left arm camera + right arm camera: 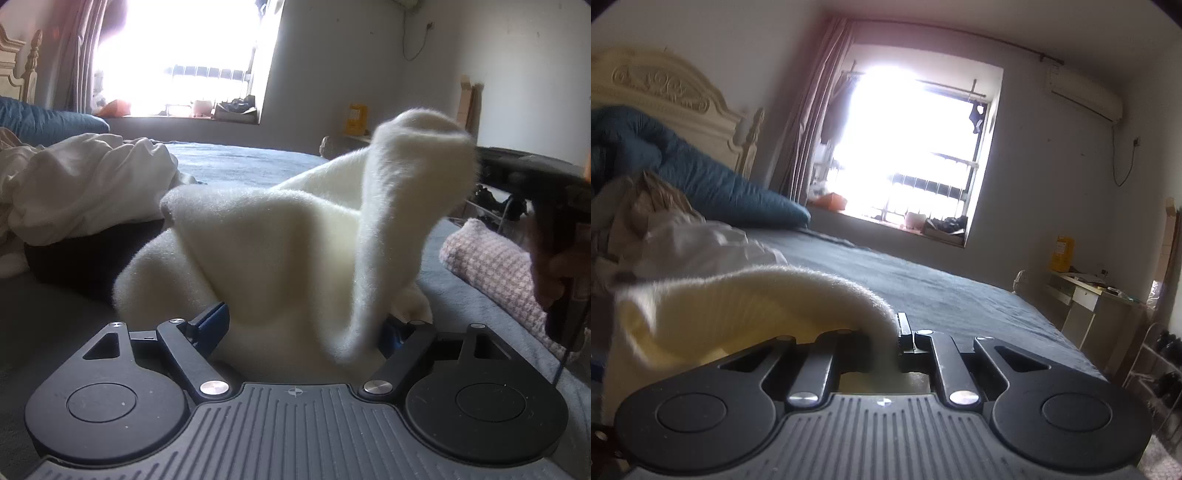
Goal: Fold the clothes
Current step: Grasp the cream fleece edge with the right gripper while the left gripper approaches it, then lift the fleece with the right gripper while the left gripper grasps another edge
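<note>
one cream fleece garment (pixel 280 236), fuzzy nap, thick soft folds, raised above the grey bed (pixel 240 162); left tongs (pixel 303 332) spread wide around it, right tongs (pixel 886 336) pinched tight on its edge.

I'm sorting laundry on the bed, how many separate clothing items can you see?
4, maybe more hidden: the fluffy cream garment in both tools, a crumpled white pile far left, a black item beneath it, a folded pink checked piece at right.
</note>
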### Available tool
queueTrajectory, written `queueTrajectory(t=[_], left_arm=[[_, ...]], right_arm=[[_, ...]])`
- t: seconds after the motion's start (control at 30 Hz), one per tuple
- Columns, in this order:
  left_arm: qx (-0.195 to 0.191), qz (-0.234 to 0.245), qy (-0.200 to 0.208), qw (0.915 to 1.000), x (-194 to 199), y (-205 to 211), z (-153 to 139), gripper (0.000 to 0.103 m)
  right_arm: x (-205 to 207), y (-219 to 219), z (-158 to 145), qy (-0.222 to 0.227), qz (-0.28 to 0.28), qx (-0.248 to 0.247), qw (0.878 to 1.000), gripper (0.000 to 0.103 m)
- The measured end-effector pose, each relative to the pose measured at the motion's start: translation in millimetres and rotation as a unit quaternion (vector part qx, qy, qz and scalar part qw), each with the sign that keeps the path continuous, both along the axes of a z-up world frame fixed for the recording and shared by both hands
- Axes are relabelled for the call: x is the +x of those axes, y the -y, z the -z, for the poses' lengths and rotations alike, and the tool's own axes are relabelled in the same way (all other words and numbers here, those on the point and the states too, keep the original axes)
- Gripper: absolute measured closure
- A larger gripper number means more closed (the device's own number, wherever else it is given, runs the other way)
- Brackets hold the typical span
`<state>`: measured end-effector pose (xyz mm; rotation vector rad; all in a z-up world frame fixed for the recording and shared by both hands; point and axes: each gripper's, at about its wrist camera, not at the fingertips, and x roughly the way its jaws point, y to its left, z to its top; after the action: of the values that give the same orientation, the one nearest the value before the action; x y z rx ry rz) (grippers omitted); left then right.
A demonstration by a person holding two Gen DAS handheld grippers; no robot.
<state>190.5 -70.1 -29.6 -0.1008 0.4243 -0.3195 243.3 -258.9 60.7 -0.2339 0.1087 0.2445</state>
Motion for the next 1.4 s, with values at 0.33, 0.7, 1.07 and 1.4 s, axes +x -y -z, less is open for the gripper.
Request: queueTrajectory(t=[0.33,0.7,1.07,1.4], left_arm=[[-0.047,-0.01,0.056,0.9973,-59,-46,-38,0.014],[-0.038,-0.066,0.067,0.9949,-112,-108,-47,0.009],[-0.075,0.024,0.028,0.9965,-132,-103,-20,0.005],[-0.067,0.036,0.011,0.9971,-110,-76,-7,0.005]], right_arm=[[-128,-28,-108,0.117,-0.063,0.008,0.991,0.092],[-99,-101,-140,0.008,-0.117,0.022,0.993,0.092],[-57,-140,-94,-0.088,-0.116,0.002,0.989,0.092],[-109,-129,-101,-0.061,-0.153,-0.067,0.984,0.091]])
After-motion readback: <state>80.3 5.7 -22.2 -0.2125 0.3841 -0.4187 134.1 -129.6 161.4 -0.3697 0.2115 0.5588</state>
